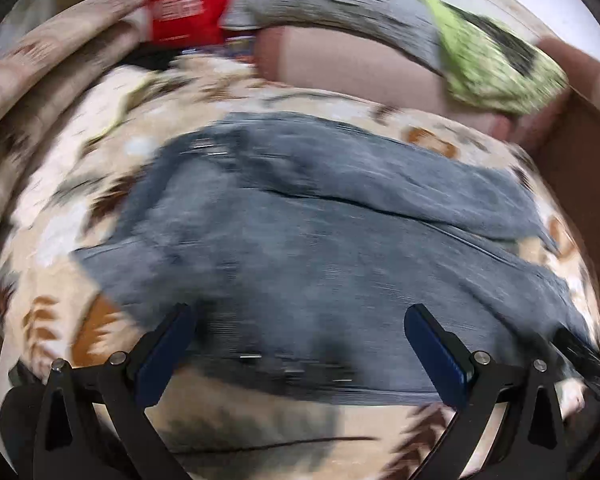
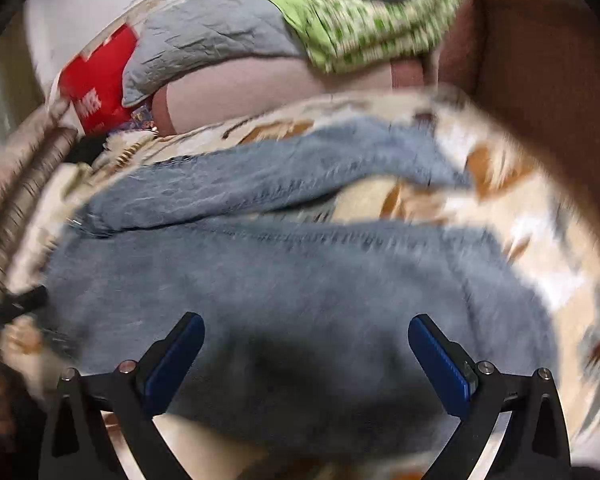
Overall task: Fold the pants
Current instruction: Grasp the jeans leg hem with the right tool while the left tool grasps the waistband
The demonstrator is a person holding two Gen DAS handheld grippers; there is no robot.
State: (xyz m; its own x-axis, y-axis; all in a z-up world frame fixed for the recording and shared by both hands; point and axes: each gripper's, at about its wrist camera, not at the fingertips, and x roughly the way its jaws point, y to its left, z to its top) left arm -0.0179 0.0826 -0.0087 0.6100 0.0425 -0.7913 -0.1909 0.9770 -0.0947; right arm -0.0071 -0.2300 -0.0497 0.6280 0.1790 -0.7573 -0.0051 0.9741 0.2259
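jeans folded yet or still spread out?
Spread. The jeans lie flat on the patterned blanket, two legs apart with blanket showing between them.

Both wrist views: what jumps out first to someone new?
The blue-grey denim pants fill the middle of both views, spread on a cream blanket with brown leaf print, the two legs parted in the right wrist view. Both the left gripper and the right gripper hang open over the denim, holding nothing. Behind, a lime-green patterned cloth and a red printed bag stand out.
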